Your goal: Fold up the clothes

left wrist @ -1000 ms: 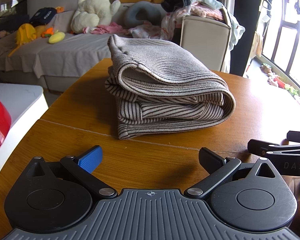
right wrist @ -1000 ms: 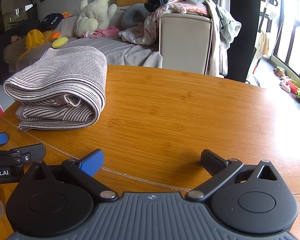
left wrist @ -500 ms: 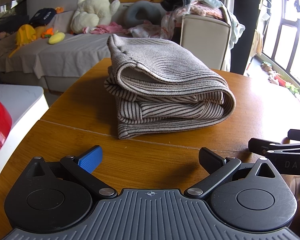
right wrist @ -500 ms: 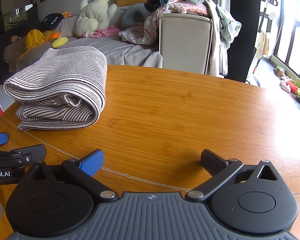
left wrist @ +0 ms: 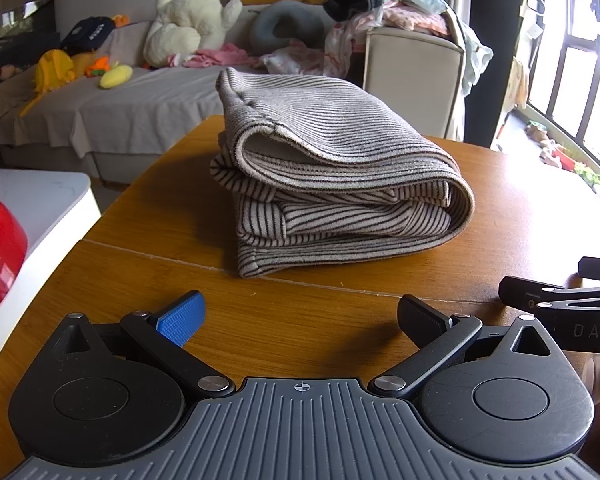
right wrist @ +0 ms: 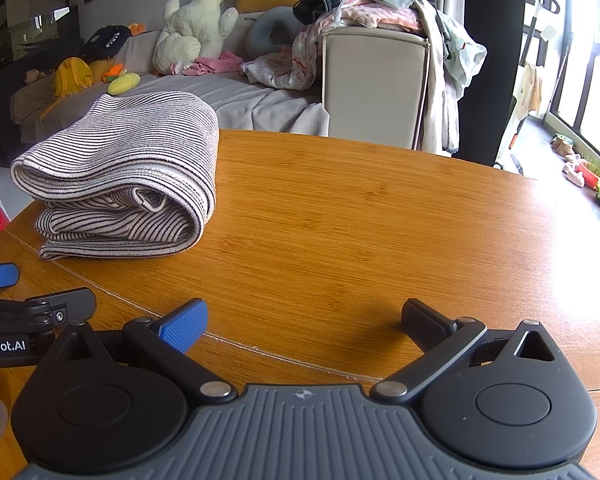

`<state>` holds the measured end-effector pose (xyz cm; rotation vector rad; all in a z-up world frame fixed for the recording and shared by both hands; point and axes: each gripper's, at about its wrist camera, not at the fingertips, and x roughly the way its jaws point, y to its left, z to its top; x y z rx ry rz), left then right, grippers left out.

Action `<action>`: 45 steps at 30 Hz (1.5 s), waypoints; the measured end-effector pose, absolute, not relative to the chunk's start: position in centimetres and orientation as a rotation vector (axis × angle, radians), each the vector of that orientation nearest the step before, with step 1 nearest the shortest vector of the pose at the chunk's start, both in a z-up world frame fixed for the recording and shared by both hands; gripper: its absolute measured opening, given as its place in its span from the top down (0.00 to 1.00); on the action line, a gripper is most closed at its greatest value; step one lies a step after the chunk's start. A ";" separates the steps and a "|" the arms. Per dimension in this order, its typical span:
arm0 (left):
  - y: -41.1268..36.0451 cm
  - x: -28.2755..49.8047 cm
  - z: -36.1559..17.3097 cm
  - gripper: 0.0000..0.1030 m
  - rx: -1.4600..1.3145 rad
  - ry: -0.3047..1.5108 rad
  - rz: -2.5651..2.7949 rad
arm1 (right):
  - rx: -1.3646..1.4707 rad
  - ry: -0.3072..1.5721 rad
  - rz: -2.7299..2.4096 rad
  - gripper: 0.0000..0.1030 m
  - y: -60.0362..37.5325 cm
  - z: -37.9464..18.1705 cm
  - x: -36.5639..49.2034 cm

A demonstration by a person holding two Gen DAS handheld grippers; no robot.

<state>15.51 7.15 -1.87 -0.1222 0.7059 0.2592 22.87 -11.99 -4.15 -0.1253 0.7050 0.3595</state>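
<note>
Item one: striped garment (left wrist: 336,176), folded into a thick bundle, lying on the wooden table (left wrist: 284,312) just ahead of my left gripper (left wrist: 300,314). I log that tool's fingers spread wide, holding nothing. Item two: my right gripper (right wrist: 304,318), likewise spread and empty, above bare tabletop, garment off to its left.

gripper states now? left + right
Left gripper: open, holding nothing, short of the folded striped garment.
Right gripper: open, empty, over bare wooden table.
</note>
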 end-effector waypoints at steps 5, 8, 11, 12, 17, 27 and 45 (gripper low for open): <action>7.1 15.6 -1.9 0.00 -0.119 0.708 0.260 | -0.129 0.704 0.374 0.00 -11.9 -4.2 22.9; 7.1 15.6 -1.9 0.00 -0.118 0.709 0.261 | -0.131 0.704 0.377 0.00 -11.9 -4.2 22.9; 7.1 15.6 -1.9 0.00 -0.117 0.709 0.261 | -0.131 0.704 0.377 0.00 -11.9 -4.2 22.9; 7.1 15.6 -1.9 0.00 -0.116 0.710 0.262 | -0.131 0.704 0.377 0.00 -11.9 -4.2 22.9; 7.1 15.6 -1.9 0.00 -0.113 0.711 0.262 | -0.131 0.704 0.378 0.00 -11.9 -4.1 22.9; 7.1 15.6 -1.9 0.00 -0.113 0.711 0.262 | -0.131 0.704 0.377 0.00 -11.9 -4.1 22.9; 7.2 15.6 -1.9 0.00 -0.113 0.713 0.268 | -0.130 0.704 0.377 0.00 -11.9 -4.2 22.9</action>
